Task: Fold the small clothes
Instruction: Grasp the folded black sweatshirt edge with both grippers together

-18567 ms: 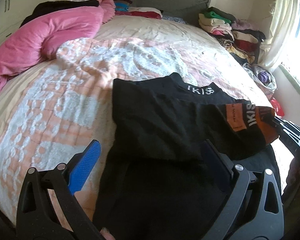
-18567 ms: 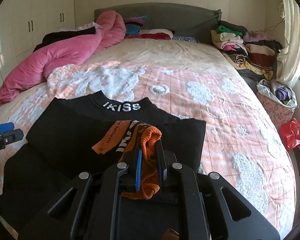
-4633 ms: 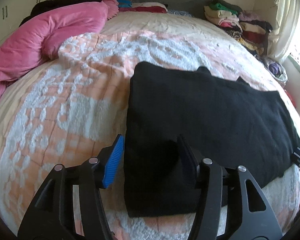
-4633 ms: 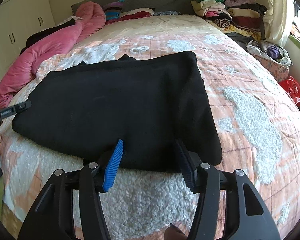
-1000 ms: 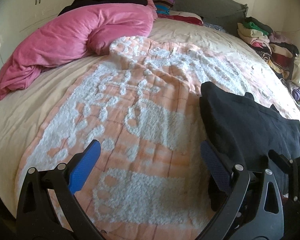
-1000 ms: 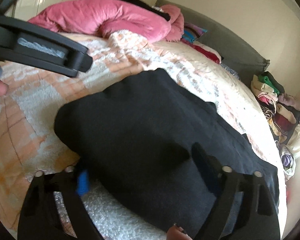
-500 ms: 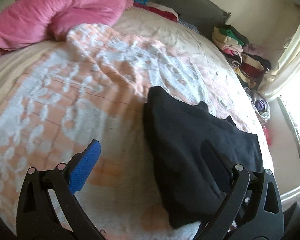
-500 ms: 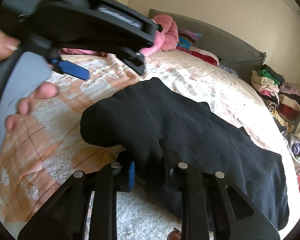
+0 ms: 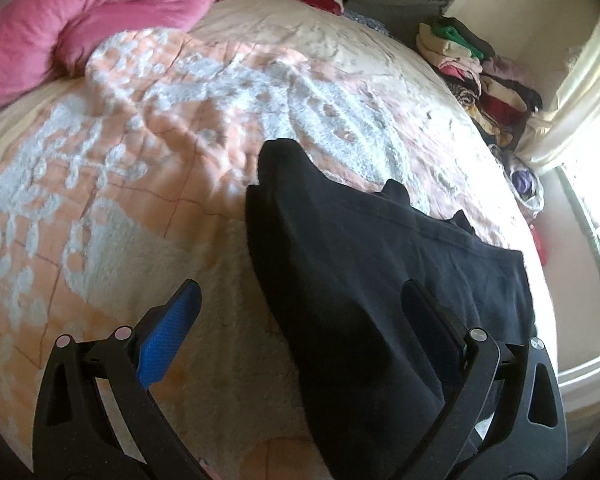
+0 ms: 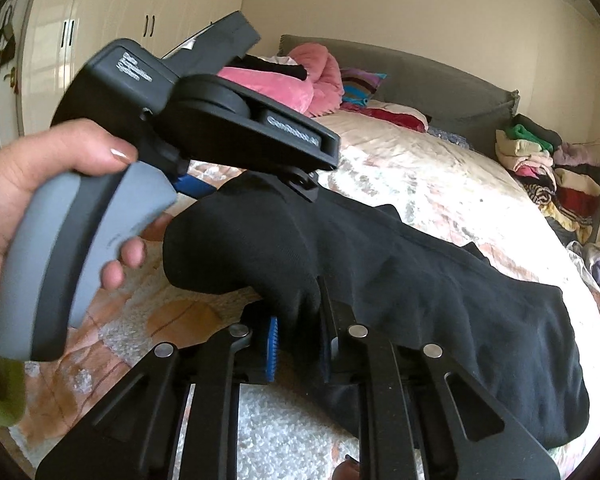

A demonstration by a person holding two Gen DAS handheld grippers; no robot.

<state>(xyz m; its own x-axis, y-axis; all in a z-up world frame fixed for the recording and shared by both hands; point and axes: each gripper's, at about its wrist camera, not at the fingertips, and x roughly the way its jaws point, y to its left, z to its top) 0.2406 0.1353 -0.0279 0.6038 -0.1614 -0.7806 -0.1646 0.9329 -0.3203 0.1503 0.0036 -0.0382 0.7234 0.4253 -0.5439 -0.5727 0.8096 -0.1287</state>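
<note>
A folded black garment (image 9: pixel 380 248) lies across the near right part of the bed. In the right wrist view, my right gripper (image 10: pixel 298 340) has its jaws closing, and the pads pinch the near left edge of the black garment (image 10: pixel 420 280), which bunches up and rises off the blanket. My left gripper (image 9: pixel 300 320) stands wide open above the garment's left end, its blue-padded finger (image 9: pixel 168 340) over bare blanket and the other finger over the black cloth. A hand (image 10: pixel 40 184) holds the left gripper's grey handle close above that lifted corner.
The peach and white blanket (image 9: pixel 120 160) covers the bed. A pink duvet (image 9: pixel 100 20) lies heaped at the far left. Stacked folded clothes (image 9: pixel 480 72) sit at the far right by the curtain. White wardrobes (image 10: pixel 120 20) line the left wall.
My right gripper has shut on the garment's near edge and lifted it a little. My left gripper has swung right, from over bare blanket to over the garment's left end.
</note>
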